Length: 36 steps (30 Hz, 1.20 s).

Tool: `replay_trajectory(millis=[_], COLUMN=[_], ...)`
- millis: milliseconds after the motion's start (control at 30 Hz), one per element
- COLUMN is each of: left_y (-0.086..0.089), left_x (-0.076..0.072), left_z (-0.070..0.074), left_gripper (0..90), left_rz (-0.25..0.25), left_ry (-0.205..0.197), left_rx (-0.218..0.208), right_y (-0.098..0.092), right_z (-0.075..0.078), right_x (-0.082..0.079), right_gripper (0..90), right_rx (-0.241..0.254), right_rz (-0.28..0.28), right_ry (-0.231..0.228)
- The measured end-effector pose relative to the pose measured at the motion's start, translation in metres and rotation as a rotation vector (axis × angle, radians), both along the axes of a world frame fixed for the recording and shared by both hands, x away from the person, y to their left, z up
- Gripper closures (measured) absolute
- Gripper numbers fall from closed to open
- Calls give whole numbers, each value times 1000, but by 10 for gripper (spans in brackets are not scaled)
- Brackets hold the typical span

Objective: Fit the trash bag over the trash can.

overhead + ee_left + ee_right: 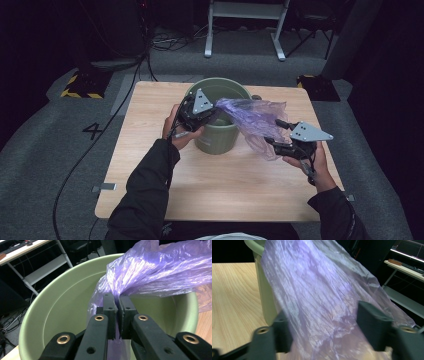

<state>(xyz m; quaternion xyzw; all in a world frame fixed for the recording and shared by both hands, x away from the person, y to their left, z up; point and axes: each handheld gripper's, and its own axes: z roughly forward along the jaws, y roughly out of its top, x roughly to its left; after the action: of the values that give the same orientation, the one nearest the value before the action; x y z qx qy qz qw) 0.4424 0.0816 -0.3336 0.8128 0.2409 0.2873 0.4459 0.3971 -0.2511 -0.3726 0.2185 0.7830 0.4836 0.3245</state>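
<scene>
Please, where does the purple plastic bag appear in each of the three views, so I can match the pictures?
High view: the purple plastic bag stretches from the middle towards the right, out of the green bucket.
Left gripper view: the bag is at upper right, pinched between the black jaws at the centre.
Right gripper view: the bag hangs across the centre, between the parted jaws.
Shared landmark: the green bucket.

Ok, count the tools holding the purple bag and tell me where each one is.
1. The left tool is clamped on the bag at the green bin's rim. The right tool, beside the bin, has the bag between open jaws without pinching it.
</scene>
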Motion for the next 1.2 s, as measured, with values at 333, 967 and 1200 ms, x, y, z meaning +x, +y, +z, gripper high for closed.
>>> replay_trajectory(millis=[333, 967, 1200], left_y=[12, -3, -27], left_x=[1, -24, -33], left_z=[-4, 10, 12], left_gripper=[790, 220, 311], left_rz=[-1, -121, -181], left_ry=[23, 15, -8], left_rx=[-30, -86, -55], right_y=[3, 16, 36], right_z=[-2, 21, 29], right_x=[4, 3, -2], right_gripper=[861, 879, 879], right_rx=[7, 37, 6], right_rz=[34, 27, 87], right_ry=[-9, -52, -63])
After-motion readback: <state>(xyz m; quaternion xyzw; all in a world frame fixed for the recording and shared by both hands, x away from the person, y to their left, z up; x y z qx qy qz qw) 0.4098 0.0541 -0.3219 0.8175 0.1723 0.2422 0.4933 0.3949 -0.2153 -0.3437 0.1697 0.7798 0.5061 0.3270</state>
